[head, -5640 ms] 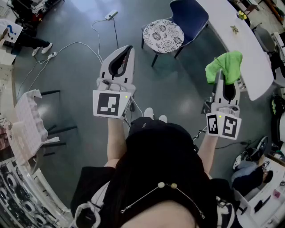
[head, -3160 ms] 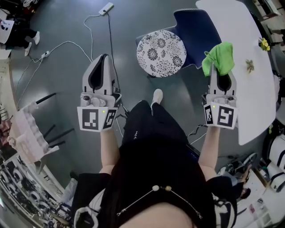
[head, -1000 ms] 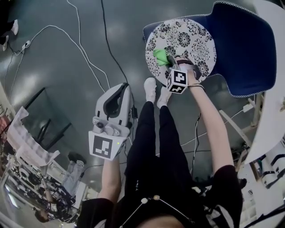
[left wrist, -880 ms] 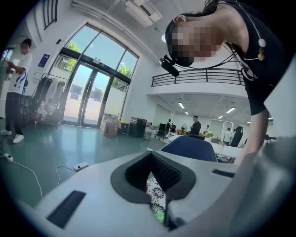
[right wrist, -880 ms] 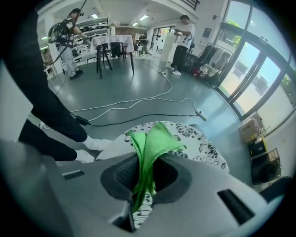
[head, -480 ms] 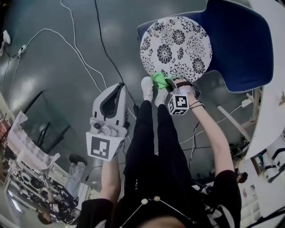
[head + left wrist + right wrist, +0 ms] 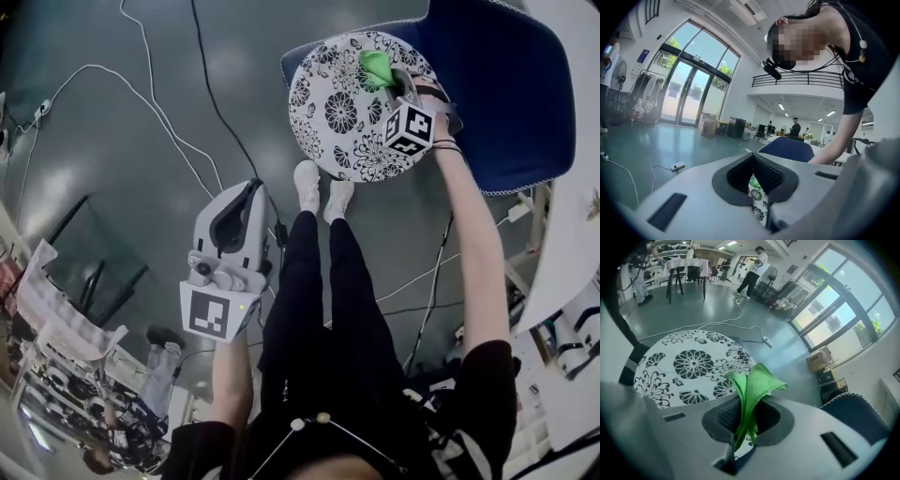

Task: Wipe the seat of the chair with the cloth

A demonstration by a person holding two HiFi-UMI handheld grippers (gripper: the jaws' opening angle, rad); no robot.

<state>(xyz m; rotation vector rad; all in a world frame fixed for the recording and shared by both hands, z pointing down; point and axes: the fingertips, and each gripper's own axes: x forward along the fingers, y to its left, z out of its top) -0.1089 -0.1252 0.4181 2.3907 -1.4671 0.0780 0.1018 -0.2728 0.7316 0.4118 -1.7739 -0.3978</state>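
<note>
In the head view, the white left gripper (image 7: 251, 187) hangs over the grey floor at about 8 o'clock, its jaws closed on nothing and well apart from the chair. At 1 o'clock the white right gripper (image 7: 394, 82) has its jaws clamped on the crumpled bright green cloth (image 7: 375, 66), which lies on the round white seat cushion with black flower print (image 7: 328, 112), toward its 12 o'clock edge. Past the cushion, at 2 o'clock, curves the dark blue chair shell (image 7: 506, 84).
</note>
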